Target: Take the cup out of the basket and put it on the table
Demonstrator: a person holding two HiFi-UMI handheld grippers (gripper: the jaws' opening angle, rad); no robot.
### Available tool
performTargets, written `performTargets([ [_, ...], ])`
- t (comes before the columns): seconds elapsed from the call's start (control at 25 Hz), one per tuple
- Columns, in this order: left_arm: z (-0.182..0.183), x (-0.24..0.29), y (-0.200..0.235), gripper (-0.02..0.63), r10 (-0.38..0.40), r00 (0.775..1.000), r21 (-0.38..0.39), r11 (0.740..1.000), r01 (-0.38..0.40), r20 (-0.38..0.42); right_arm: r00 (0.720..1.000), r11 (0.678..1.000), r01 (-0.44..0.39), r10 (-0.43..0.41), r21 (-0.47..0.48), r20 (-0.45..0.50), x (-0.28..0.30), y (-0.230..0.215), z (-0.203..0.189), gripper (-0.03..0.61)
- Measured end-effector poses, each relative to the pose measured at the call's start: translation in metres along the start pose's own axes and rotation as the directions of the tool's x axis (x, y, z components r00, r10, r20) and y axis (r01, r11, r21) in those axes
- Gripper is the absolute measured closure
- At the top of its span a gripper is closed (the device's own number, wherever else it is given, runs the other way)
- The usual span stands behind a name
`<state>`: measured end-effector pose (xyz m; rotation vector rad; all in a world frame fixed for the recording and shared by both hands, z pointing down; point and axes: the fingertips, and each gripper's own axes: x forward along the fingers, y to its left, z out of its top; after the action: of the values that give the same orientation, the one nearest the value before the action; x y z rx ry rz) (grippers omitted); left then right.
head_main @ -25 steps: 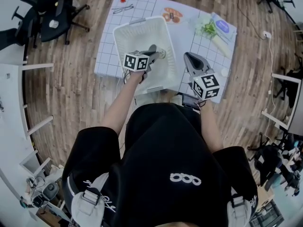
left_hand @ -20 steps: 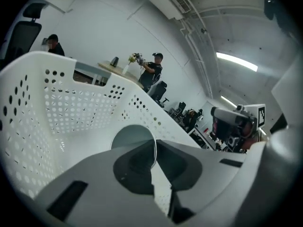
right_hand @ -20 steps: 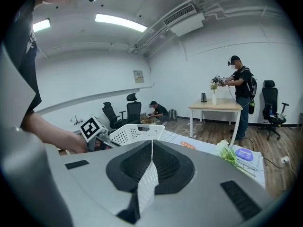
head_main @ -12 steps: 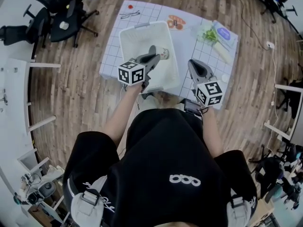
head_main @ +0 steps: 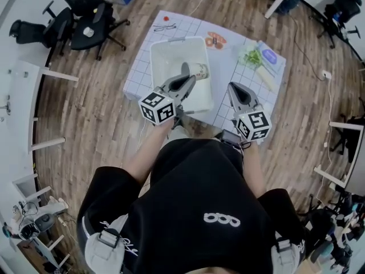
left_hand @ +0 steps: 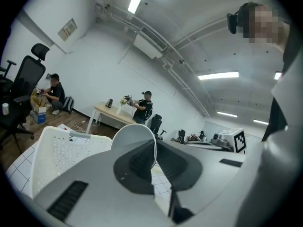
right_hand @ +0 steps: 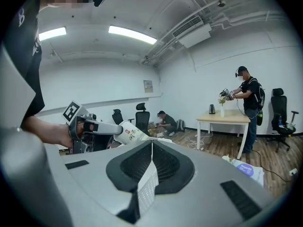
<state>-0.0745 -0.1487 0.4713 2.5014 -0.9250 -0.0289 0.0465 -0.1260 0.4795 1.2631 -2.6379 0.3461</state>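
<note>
A white paper cup (head_main: 199,70) with red print hangs on its side above the white plastic basket (head_main: 166,49), pinched at its rim by my left gripper (head_main: 187,73), which is shut on it. In the left gripper view the cup (left_hand: 134,137) shows as a pale round disc at the jaw tips of the gripper (left_hand: 154,148). The right gripper view catches the cup (right_hand: 128,134) from the side. My right gripper (head_main: 232,88) hovers over the gridded table (head_main: 227,59) to the right of the basket, jaws shut with nothing between them.
Green vegetables (head_main: 251,37), a blue packet (head_main: 269,40) and a small plate of food (head_main: 214,40) lie at the table's far side. Black office chairs (head_main: 85,10) stand at the left. Other people work by a wooden table (right_hand: 222,117) across the room.
My left gripper has risen with the cup, lifting it from inside the basket to above it. The right gripper has come up a little.
</note>
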Motion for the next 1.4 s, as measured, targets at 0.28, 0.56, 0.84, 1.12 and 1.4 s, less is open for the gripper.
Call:
performTargets([
  [0.28, 0.01, -0.014, -0.033, 0.594, 0.017, 0.996, 0.06, 0.998, -0.023, 0.089, 0.999, 0.999, -0.034, 0.034, -0.019, 0.009, -0.009, 0.004, 0.004, 0.551],
  [0.56, 0.003, -0.013, -0.045, 0.594, 0.022, 0.994, 0.055, 0.998, -0.028, 0.103, 0.999, 0.998, -0.049, 0.05, -0.028, 0.02, -0.022, 0.003, 0.005, 0.551],
  [0.84, -0.008, 0.006, -0.07, 0.594, -0.034, 0.996, 0.059, 0.998, 0.03, 0.077, 1.0, 1.0, 0.005, -0.005, -0.018, 0.025, -0.045, -0.013, 0.004, 0.551],
  [1.12, -0.02, 0.039, -0.102, 0.594, -0.131, 0.991, 0.069, 0.989, 0.128, 0.036, 0.995, 0.995, 0.101, -0.101, 0.006, 0.025, -0.078, -0.034, -0.005, 0.551],
  [1.4, -0.036, 0.075, -0.134, 0.594, -0.236, 0.972, 0.067, 0.969, 0.237, -0.012, 0.976, 0.976, 0.218, -0.218, 0.03, 0.008, -0.122, -0.061, -0.021, 0.551],
])
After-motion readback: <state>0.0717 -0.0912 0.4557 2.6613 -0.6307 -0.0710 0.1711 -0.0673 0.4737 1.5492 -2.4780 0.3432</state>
